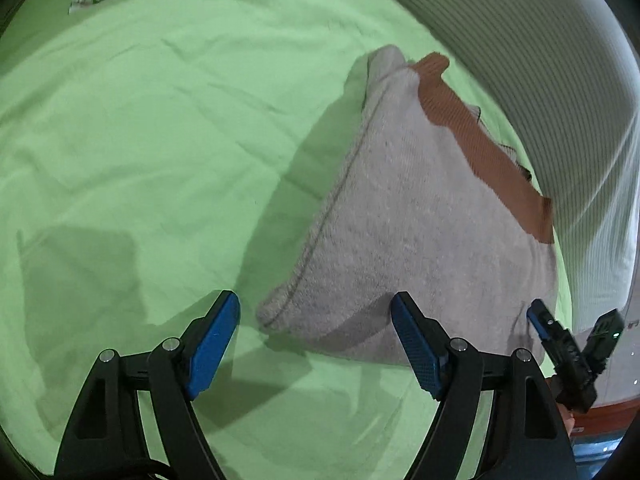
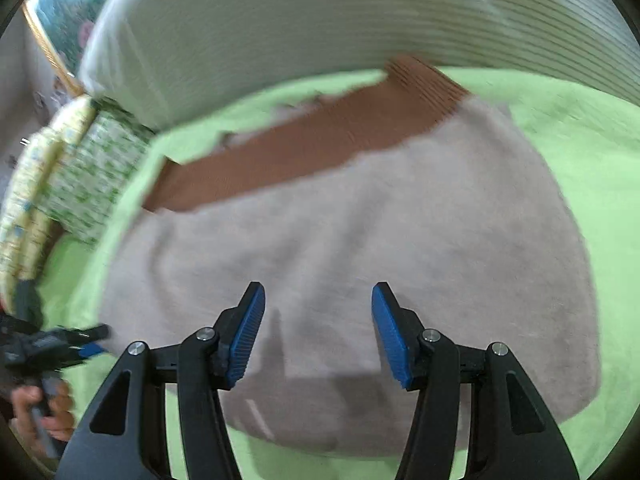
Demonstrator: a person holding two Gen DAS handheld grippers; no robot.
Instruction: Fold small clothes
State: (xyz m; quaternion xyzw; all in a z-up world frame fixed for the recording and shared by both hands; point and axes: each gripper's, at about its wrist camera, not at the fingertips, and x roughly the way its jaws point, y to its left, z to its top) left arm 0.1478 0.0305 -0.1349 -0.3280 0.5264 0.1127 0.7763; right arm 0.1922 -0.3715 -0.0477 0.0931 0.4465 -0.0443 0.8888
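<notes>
1. The grey garment (image 1: pixel 420 216) lies flat on the green bed sheet (image 1: pixel 140 140), already doubled over, with its brown ribbed band (image 1: pixel 480 136) along the far edge. I judge it lies spread this way so that a next fold can be made cleanly.
2. The left hand-held gripper (image 1: pixel 316 340) is open and holds nothing. Its jaws stand wide on either side of the garment's near corner, and no pad presses on the cloth.
3. In the left wrist view the garment lies from 12 to 2 o'clock of this gripper, and the corner is just in front of the fingertips.
4. The right hand-held gripper (image 2: pixel 318 328) is also open and empty. It hovers over the middle of the garment, which fills the view from 9 to 3 o'clock.
5. A white striped cover (image 2: pixel 280 20) lies beyond the brown band at 12 o'clock, and a patterned cushion (image 2: pixel 80 168) lies at 10 o'clock.
</notes>
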